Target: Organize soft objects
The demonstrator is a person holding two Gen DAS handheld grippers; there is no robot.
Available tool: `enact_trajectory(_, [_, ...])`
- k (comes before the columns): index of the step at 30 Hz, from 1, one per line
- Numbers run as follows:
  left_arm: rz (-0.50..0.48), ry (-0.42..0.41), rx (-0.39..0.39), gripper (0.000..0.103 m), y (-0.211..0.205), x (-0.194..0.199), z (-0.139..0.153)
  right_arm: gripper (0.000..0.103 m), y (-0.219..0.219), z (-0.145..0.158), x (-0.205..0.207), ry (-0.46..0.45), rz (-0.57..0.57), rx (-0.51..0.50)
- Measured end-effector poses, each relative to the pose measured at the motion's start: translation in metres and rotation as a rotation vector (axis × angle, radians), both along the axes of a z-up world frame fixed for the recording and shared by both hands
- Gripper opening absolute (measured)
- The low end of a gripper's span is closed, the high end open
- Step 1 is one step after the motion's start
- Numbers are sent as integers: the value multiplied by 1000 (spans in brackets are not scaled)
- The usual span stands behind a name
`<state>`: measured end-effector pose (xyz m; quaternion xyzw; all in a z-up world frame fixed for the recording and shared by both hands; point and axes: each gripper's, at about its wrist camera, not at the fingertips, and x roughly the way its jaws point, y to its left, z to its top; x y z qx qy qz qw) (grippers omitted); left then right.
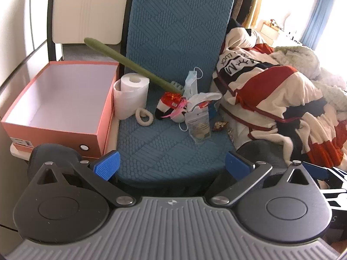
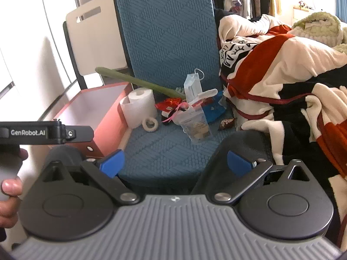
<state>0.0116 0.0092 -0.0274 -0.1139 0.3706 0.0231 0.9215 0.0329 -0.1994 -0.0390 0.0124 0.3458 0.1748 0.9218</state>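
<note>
Left tool (image 1: 172,165) spread wide, blue pads (image 1: 107,165) apart, gripping nothing. Right tool (image 2: 175,162) likewise spread, pinching nothing. Both hovered at the front edge of the blue seat cushion (image 1: 171,149), short of the clutter.

Landmark: toilet roll (image 1: 131,94), standing upright at the cushion's left rear.
- Just left of the roll, touching or nearly: open pink box (image 1: 58,106), white inside, nothing seen in it.
- Just in front of the roll, on the cushion: white fuzzy ring (image 1: 144,117).
- Right of the roll: plush toy (image 1: 171,106) with red sequins and pink feathers, lying on the cushion; long green stem (image 1: 128,65) rose from it, slanting up-left over the roll.
- Further right, behind the toy: face mask (image 1: 192,82) leaning against the blue backrest (image 1: 177,28).
- Right and forward of the roll: clear pouch (image 1: 198,125), tilted; small brown wrapped item (image 1: 220,125) beside it.
- Far right of the roll: red, white and navy blanket (image 1: 277,99) heaped past the cushion edge, pale fleece (image 1: 303,58) behind it.

All soft items sat ahead of both tools, well apart from the pads; plush and ring roughly centred between the left tool's fingers, further back.

In the right wrist view, a hand (image 2: 9,186) at lower left held the other device's handle.
</note>
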Motion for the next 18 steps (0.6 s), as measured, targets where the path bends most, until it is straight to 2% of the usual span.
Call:
enact_trajectory(10, [-73,21,3,103,6,52,-39,103,13,-38,36,-12,-2,-26])
enact_trajectory(18, [-103,27,12,103,12,110,-77,103,23,-77,76,-15,-9,-47])
